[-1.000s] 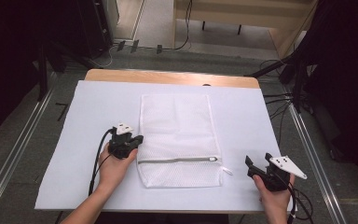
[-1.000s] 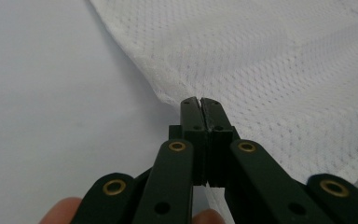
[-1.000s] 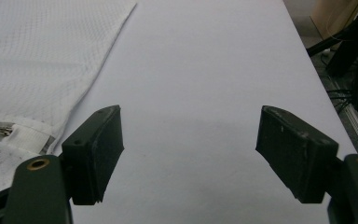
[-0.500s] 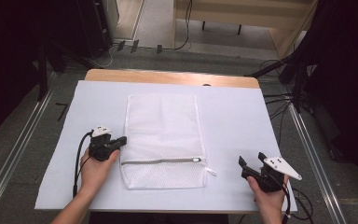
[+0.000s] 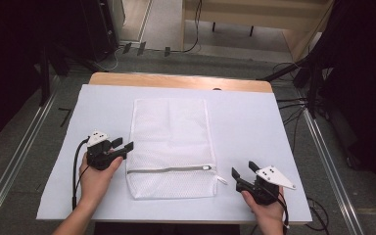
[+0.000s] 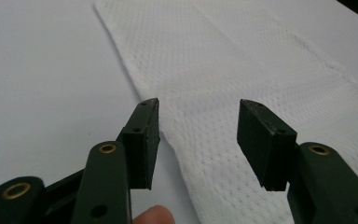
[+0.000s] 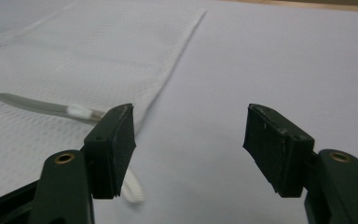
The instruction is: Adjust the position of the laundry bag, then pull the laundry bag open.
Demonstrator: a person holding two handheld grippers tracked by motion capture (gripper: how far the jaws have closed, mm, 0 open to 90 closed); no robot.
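A white mesh zip bag [image 5: 170, 139] lies flat in the middle of the white-covered table [image 5: 254, 122], its zip [image 5: 166, 170] running across near the front end. My left gripper [image 5: 123, 144] sits at the bag's left edge. Its jaws have just been opening and stand apart over the mesh bag [image 6: 242, 60] edge without pressing it. In the left gripper view the left gripper [image 6: 199, 103] is open. My right gripper [image 5: 243, 169] rests right of the zip pull [image 7: 79, 111]. Its jaws have just been closing a little. The right gripper [image 7: 191, 109] is open with bare table between them.
A strip of wooden tabletop [image 5: 176, 81] shows past the white cover at the back. Metal rails [image 5: 10, 166] run along the floor on both sides, and cables [image 5: 293, 103] lie at the right. White cover lies bare on both sides of the bag.
The bag slid left with the left gripper, whose jaws then opened and let go of the bag's edge. The right gripper moved left toward the zip pull.
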